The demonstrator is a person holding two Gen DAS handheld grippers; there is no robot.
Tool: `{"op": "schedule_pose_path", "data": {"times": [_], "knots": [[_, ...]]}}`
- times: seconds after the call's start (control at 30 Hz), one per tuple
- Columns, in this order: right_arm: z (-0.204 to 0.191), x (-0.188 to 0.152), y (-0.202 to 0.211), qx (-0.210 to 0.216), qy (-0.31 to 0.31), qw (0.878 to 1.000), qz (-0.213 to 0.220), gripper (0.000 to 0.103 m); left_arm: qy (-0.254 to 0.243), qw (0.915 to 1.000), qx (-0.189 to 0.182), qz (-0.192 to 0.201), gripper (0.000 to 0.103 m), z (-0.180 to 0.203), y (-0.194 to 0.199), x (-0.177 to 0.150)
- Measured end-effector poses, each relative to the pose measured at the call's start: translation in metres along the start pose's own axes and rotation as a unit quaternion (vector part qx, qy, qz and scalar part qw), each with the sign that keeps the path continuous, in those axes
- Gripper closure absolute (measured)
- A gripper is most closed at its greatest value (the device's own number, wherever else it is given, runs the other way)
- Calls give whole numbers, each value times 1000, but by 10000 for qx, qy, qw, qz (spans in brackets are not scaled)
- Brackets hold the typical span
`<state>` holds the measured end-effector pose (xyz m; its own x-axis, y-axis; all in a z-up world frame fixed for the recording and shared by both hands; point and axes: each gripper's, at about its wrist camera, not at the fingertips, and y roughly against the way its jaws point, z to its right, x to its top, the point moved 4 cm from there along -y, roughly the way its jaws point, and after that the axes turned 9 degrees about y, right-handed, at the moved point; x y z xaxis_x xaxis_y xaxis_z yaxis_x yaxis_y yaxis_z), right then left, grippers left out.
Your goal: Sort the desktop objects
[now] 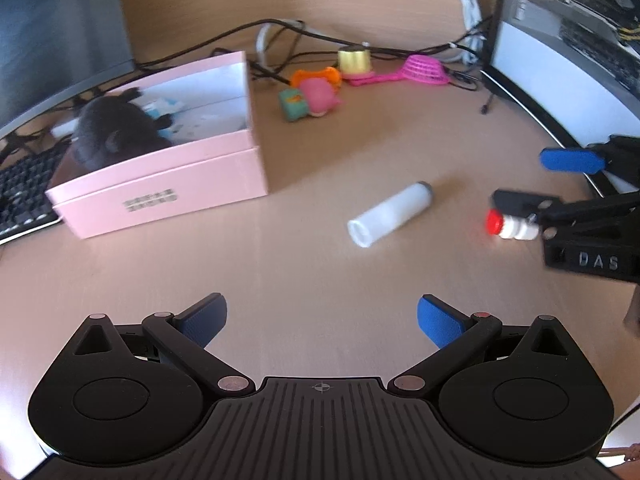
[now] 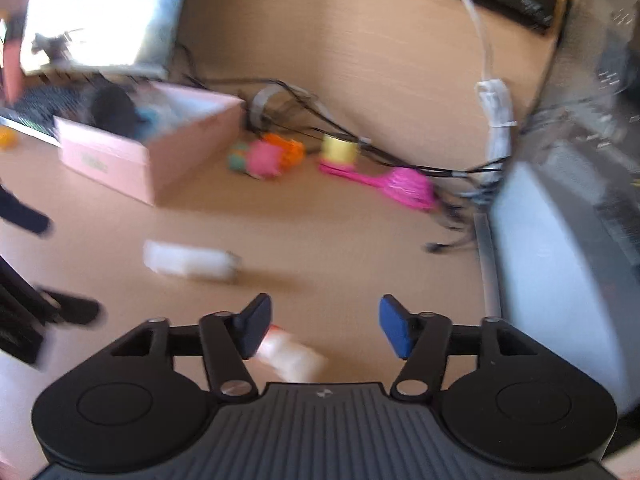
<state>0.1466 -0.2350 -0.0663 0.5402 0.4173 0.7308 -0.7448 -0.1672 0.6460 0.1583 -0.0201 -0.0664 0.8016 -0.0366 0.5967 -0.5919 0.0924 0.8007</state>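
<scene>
A pink box [image 1: 168,184] stands on the desk at the left, with a dark plush toy [image 1: 116,132] inside; it also shows in the right wrist view [image 2: 120,160]. A white cylinder [image 1: 390,214] lies on its side mid-desk and also shows in the right wrist view [image 2: 192,260]. A small white bottle with a red cap [image 1: 508,226] lies under my right gripper [image 1: 532,182], whose jaws are open around it; in the right wrist view the bottle [image 2: 292,356] lies between the fingers. My left gripper [image 1: 322,316] is open and empty above the bare desk.
Small toys [image 1: 312,96], a yellow cup [image 1: 353,60] and a pink net scoop [image 1: 424,69] lie at the back among cables. A keyboard [image 1: 24,196] is at the far left. A computer case [image 1: 580,40] stands at the right.
</scene>
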Motion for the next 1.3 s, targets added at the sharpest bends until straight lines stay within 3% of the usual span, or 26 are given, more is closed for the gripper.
{"op": "schedule_pose_path", "data": {"times": [0.03,0.1,0.17,0.4,0.53,0.57,0.67,0.8,0.97,1.07,1.1,1.23,1.3], "knots": [[-4,2,-2,186,-44,9998,57,31,49,10000,47,15,0,-4,2,0],[-19,9,-13,492,73,9986,168,17,204,9996,168,38,0,-16,8,-4],[-33,14,-23,711,266,9968,247,12,337,9990,285,38,0,-28,14,-8],[-59,25,-61,1308,-99,9914,37,8,782,9951,605,15,0,-65,31,-26],[-73,30,-41,2262,-259,9736,142,8,864,9941,659,-50,0,-74,30,-31],[-75,30,-33,2208,-186,9748,254,8,839,9943,657,-61,0,-74,29,-32],[-69,21,-11,1309,-27,9897,583,8,767,9953,582,-81,0,-68,25,-29],[-32,-7,-4,196,-267,9989,346,8,586,9974,415,-55,0,-52,15,-23],[3,-39,-12,-600,-270,9974,-295,11,298,9994,164,-51,0,-25,6,-15],[16,-47,-16,-1485,-14,9880,-424,12,173,9998,99,-58,0,-16,5,-13],[20,-46,-15,-1548,-72,9872,-368,12,169,9998,107,-65,0,-15,4,-13],[26,-38,-12,-700,-806,9942,-141,12,208,9995,195,-106,0,-17,3,-13],[27,-37,-22,-553,-1053,9926,-236,12,256,9993,244,-105,0,-20,4,-13]]}}
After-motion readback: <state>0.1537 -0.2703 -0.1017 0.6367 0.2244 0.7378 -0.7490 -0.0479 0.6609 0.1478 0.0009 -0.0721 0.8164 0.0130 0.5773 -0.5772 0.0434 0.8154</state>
